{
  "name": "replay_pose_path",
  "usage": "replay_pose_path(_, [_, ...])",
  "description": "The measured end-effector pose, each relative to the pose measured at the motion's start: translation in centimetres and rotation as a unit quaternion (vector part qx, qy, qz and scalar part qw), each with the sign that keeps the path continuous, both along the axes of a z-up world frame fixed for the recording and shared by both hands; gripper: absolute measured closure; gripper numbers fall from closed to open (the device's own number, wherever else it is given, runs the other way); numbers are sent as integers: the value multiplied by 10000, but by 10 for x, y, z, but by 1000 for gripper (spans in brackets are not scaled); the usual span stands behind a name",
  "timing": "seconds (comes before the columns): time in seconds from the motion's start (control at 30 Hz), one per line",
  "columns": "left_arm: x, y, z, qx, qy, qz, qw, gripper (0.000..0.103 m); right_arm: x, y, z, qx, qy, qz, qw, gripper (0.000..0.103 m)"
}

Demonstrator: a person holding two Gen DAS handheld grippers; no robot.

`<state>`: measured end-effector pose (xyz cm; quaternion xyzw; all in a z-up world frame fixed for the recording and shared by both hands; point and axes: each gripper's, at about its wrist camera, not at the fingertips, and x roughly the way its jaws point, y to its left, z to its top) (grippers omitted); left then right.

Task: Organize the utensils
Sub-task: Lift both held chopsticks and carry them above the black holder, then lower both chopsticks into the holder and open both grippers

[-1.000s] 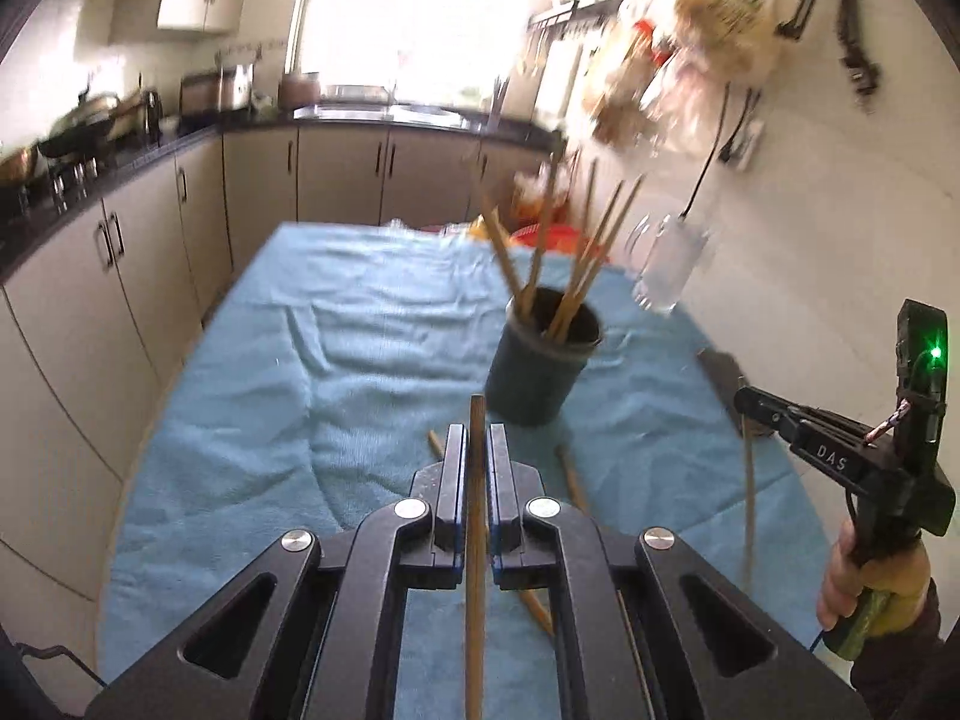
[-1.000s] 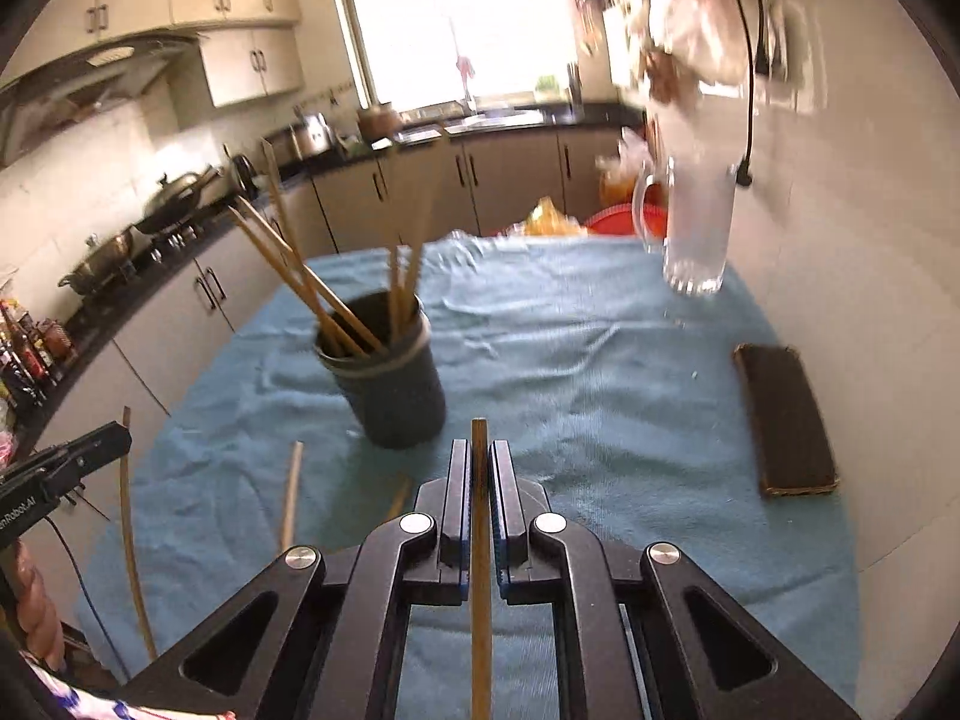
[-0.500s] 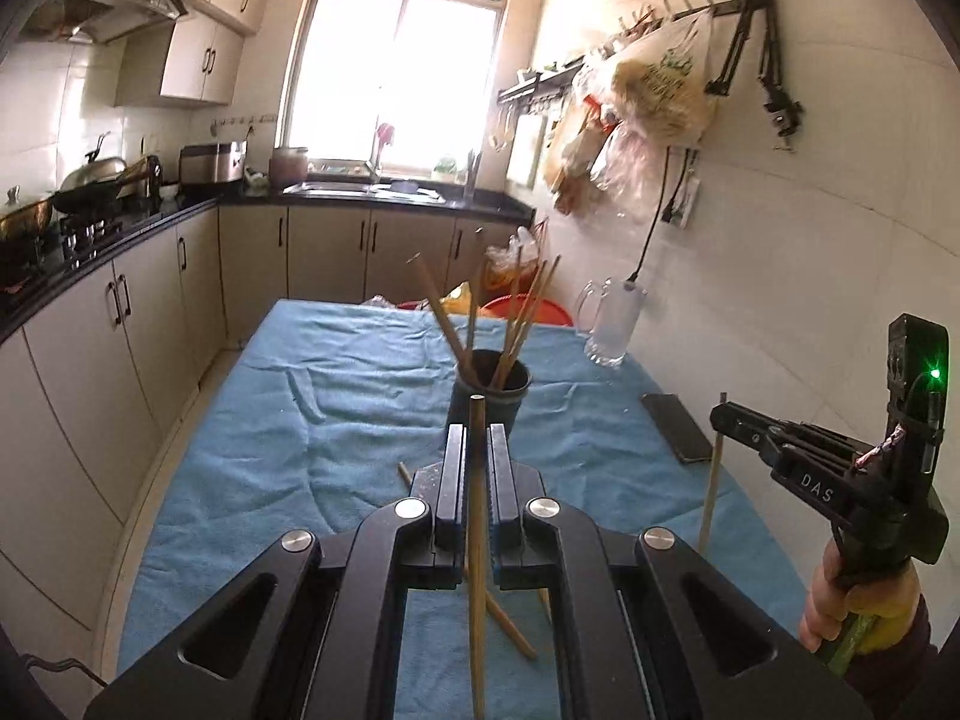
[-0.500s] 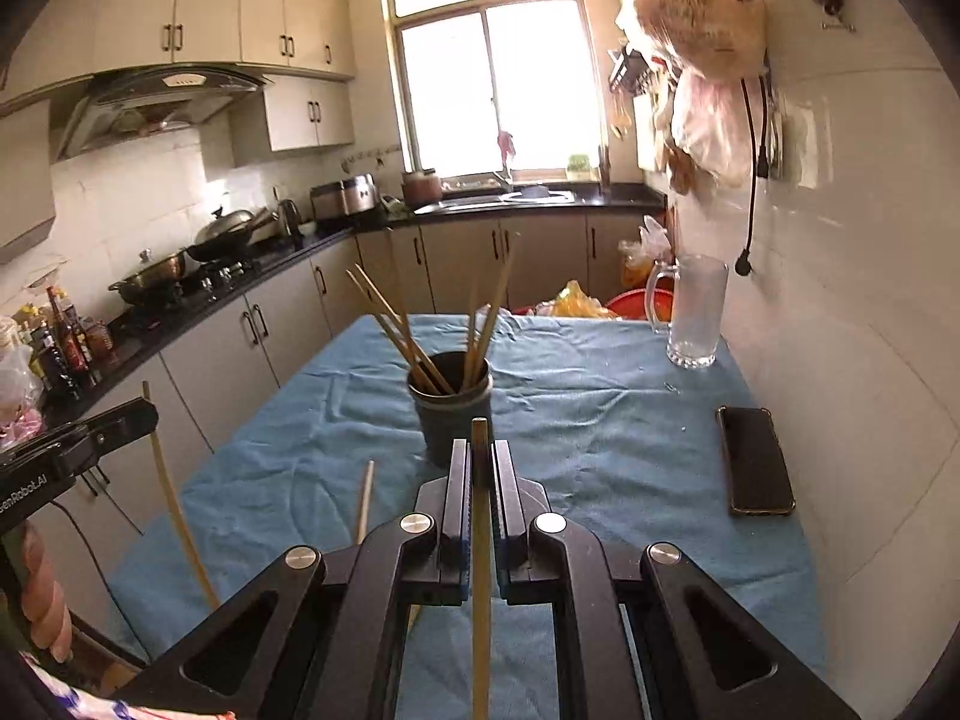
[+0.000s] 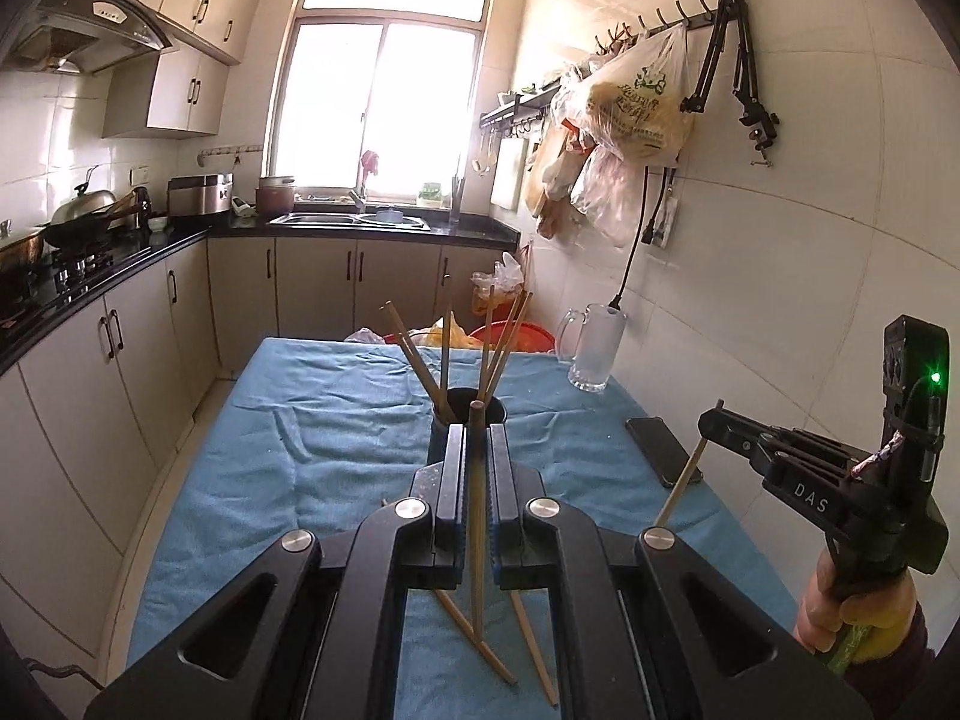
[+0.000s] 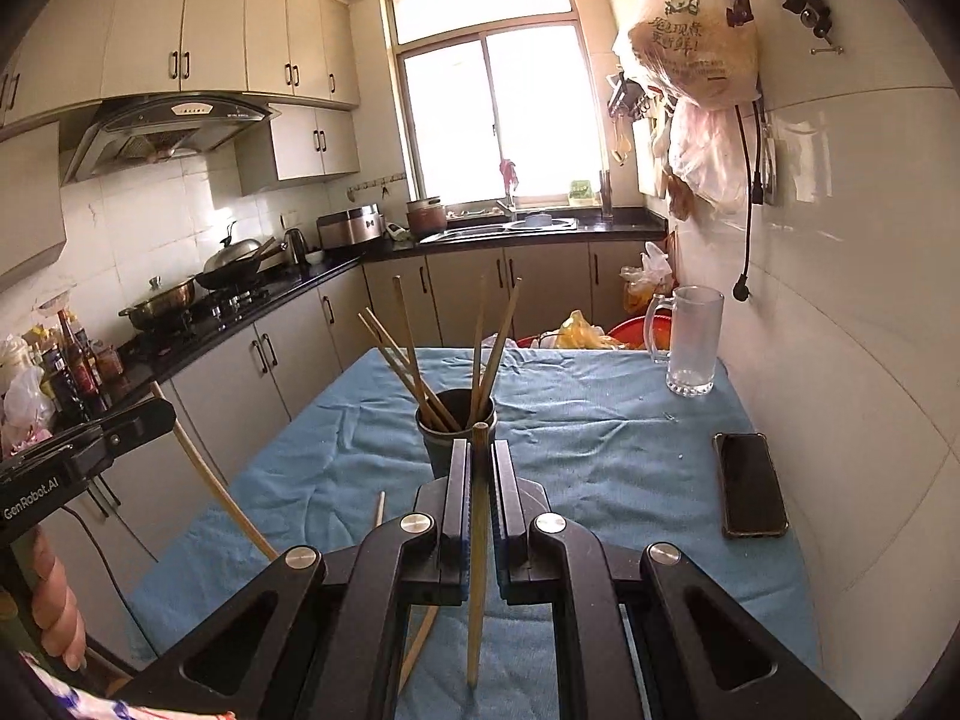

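A dark round holder (image 5: 469,420) (image 6: 456,429) with several wooden chopsticks leaning in it stands mid-table on the blue cloth. My left gripper (image 5: 477,438) is shut on a chopstick (image 5: 476,516) that hangs down between its fingers; it also shows at the left of the right wrist view (image 6: 153,417). My right gripper (image 6: 479,456) is shut on another chopstick (image 6: 477,552); it shows at the right of the left wrist view (image 5: 711,420). Both are held above the table, short of the holder. Loose chopsticks (image 5: 531,648) (image 6: 379,510) lie on the cloth below.
A black phone (image 6: 753,492) (image 5: 660,441) lies near the table's right edge. A glass mug (image 6: 690,342) (image 5: 591,348) stands at the far right corner by the tiled wall. Cabinets and a stove counter run along the left.
Both grippers have risen and drawn back from the holder, each still gripping its chopstick; the views have tilted up from the table to the whole kitchen.
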<state>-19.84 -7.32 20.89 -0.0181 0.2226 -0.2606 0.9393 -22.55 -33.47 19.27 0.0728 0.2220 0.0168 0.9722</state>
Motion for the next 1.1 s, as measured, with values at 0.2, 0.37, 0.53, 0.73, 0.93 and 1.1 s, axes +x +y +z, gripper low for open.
replay_pose_path(0.2, [21,-11,11,74,1,-8,10000,98,17,-6,13,-11,-49,56,10000,97])
replay_pose_path(0.37, [42,-18,27,-12,13,-43,10000,98,37,-12,33,51,-147,116,9998,97])
replay_pose_path(0.53, [65,-30,56,-111,-154,-77,9998,98,59,-16,61,27,-319,178,9993,97])
replay_pose_path(0.73, [108,-47,88,-170,-337,37,9993,98,100,-17,94,109,-544,202,9983,97])
replay_pose_path(0.93, [163,-66,92,-226,-81,92,9997,98,142,-10,108,14,-656,128,9978,97])
replay_pose_path(1.1, [196,-86,67,-62,242,28,9997,98,175,-9,90,85,-439,129,9989,97])
